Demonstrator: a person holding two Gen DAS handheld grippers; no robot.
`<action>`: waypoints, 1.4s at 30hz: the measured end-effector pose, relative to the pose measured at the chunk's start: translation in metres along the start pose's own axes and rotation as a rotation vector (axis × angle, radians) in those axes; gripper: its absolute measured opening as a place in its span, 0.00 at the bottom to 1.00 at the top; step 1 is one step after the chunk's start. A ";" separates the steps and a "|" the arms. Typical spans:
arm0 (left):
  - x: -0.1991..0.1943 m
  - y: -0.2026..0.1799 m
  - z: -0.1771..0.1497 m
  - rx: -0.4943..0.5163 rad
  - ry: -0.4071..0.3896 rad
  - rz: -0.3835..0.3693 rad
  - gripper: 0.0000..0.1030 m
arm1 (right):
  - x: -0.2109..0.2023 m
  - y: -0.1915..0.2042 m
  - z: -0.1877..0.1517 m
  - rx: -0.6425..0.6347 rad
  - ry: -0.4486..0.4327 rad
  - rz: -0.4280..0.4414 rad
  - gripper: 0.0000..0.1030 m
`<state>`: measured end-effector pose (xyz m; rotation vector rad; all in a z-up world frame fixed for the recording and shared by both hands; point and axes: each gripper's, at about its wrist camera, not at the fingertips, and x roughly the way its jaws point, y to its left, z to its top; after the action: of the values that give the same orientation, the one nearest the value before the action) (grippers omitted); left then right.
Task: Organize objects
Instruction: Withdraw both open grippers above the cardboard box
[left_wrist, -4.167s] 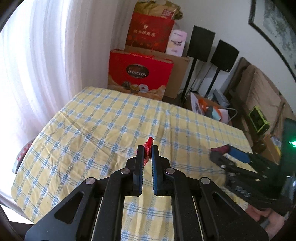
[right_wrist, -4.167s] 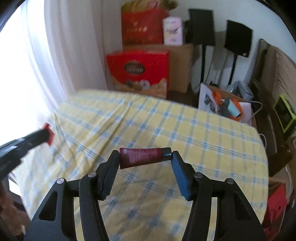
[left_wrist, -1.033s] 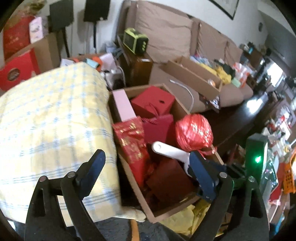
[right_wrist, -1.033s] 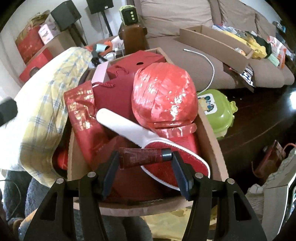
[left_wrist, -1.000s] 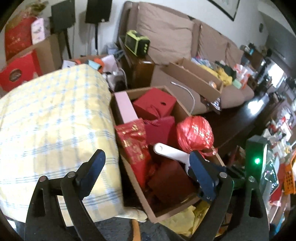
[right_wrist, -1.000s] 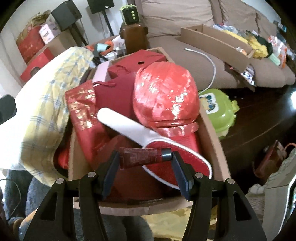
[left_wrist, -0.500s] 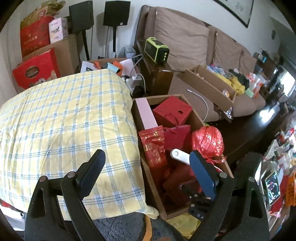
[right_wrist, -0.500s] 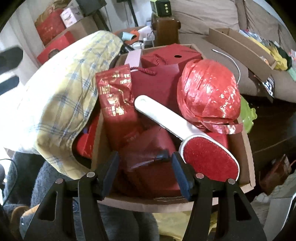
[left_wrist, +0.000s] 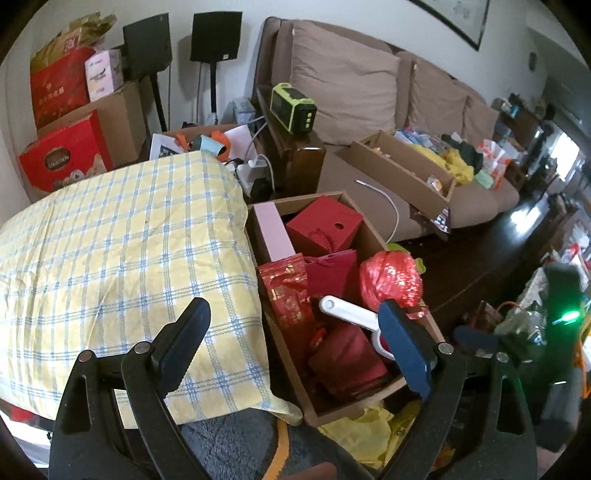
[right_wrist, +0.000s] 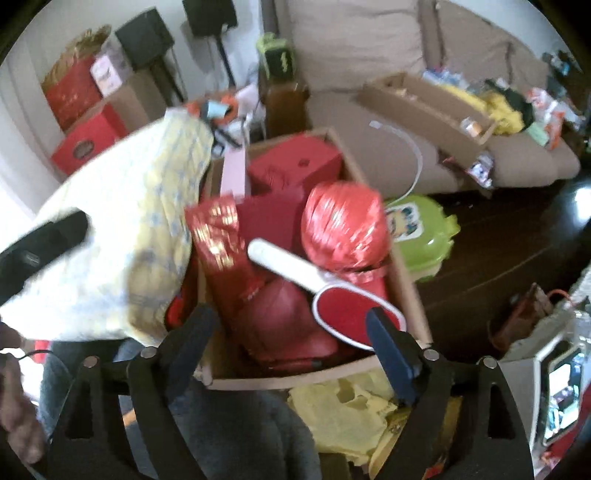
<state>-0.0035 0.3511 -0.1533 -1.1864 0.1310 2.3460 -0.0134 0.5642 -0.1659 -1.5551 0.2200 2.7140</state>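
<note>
Both tongs are empty: left tongs (left_wrist: 295, 332) gape, right tongs (right_wrist: 291, 339) are opening above the cardboard box (right_wrist: 406, 280); lift clear before swinging toward the counter (left_wrist: 110, 240).

Red gift box (left_wrist: 61, 160): "COLLECTION" on a dark oval badge; far beyond the left gripper's jaws, up and to the left, past the far edge of the worktop.
Red paper bag (left_wrist: 57, 86): one row of gold characters, too small to read; above the red gift box.
Pink carton (left_wrist: 103, 74): a small dark logo and lines of print, not readable; beside the red paper bag.
Red-and-gold packet (left_wrist: 286, 291): gold characters, blurred; in the cardboard box just ahead of the jaws, between them.
Right wrist view: motion blur, no text can be read.
</note>
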 end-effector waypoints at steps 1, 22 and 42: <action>-0.003 -0.002 0.001 0.007 0.001 0.000 0.89 | -0.012 0.001 0.001 -0.001 -0.013 -0.008 0.85; -0.040 -0.028 0.007 0.107 -0.007 0.004 0.89 | -0.087 0.002 0.000 -0.001 -0.077 -0.165 0.85; -0.042 -0.028 0.006 0.096 0.017 -0.025 0.89 | -0.096 0.005 0.002 -0.008 -0.100 -0.152 0.85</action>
<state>0.0261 0.3612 -0.1128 -1.1548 0.2308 2.2817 0.0335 0.5661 -0.0818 -1.3718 0.0856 2.6678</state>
